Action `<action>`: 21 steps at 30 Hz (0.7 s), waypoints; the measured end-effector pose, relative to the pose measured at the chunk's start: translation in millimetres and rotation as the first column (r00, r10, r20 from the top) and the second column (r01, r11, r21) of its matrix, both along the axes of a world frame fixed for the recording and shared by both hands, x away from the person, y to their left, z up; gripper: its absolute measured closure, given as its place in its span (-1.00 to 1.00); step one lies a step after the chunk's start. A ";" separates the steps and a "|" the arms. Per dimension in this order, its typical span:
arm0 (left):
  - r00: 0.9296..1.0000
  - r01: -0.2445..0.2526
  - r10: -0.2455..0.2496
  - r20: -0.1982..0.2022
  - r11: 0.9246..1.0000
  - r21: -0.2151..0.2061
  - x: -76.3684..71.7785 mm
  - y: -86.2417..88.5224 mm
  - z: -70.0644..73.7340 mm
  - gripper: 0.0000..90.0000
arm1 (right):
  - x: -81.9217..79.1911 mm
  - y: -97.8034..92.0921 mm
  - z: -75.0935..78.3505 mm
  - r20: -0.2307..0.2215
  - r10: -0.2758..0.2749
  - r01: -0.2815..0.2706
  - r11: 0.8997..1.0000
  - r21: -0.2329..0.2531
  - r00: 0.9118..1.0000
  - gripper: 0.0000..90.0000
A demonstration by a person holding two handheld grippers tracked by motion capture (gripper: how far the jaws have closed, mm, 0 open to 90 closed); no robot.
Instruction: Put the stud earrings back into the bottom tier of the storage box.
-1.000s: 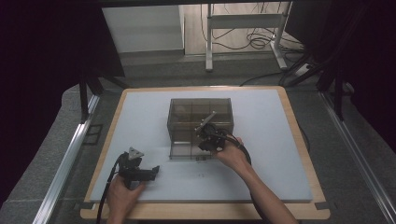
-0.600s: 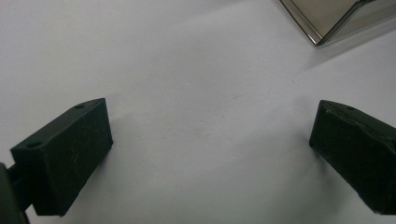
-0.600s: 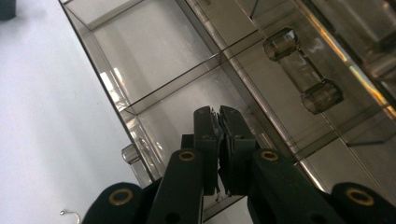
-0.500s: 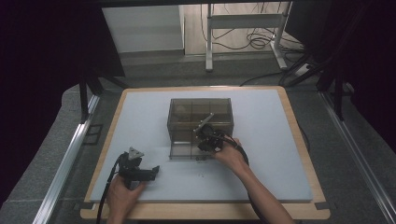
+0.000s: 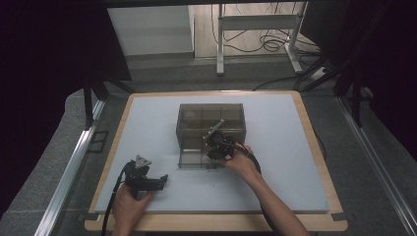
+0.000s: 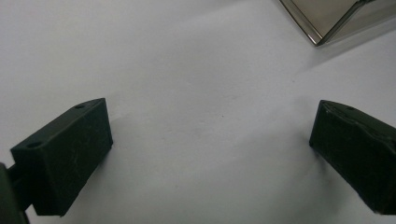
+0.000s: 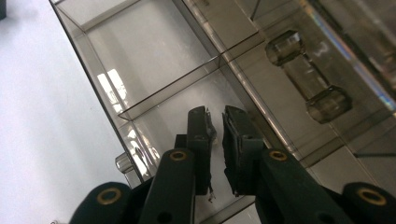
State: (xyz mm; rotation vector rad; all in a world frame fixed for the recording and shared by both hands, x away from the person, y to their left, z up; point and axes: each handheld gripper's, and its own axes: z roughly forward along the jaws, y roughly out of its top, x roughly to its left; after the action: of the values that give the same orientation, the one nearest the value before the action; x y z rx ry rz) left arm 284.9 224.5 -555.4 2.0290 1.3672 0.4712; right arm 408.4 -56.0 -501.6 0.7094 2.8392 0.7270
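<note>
A smoky clear box (image 5: 196,109) with several compartments stands at the middle of the white mat (image 5: 275,147). My right gripper (image 5: 214,142) hangs over its front part, held by a hand. In the right gripper view its jaws (image 7: 215,114) are shut to a narrow slit above a front compartment of the box (image 7: 173,86); I cannot make out anything between them. My left gripper (image 5: 160,181) rests low at the mat's front left, jaws pointing right. Seen in the left gripper view (image 6: 210,115), it is wide open over bare mat, with a box corner (image 6: 327,18) beyond.
A clear dumbbell-shaped part (image 7: 308,77) lies on the box's far side. Small dark bits (image 5: 211,167) lie on the mat just in front of the box. A wooden frame (image 5: 314,147) borders the mat, with metal rails (image 5: 69,172) outside it.
My right gripper has edged slightly left over the box front. The left gripper has not moved.
</note>
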 end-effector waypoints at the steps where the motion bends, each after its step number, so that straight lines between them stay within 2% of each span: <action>1: 1.000 0.000 0.000 0.000 1.000 0.000 0.0 0.0 0.0 -1.00 | -0.3 -0.1 0.5 -0.001 -0.002 0.002 1.000 0.003 1.000 0.75; 9: 1.000 0.000 0.000 0.000 1.000 0.000 0.0 0.0 -0.1 -1.00 | -2.7 -3.2 6.5 -0.014 0.000 0.000 1.000 0.018 1.000 0.72; 21: 1.000 0.000 0.000 0.001 1.000 -0.001 0.0 0.0 -0.1 -1.00 | -16.7 -1.9 20.0 -0.030 0.043 -0.042 0.999 0.031 0.999 0.72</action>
State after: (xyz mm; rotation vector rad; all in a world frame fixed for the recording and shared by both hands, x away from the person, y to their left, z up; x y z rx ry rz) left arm 284.9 224.4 -555.6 2.0274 1.3664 0.4714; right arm 391.7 -57.9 -481.6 0.6725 2.8850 0.7743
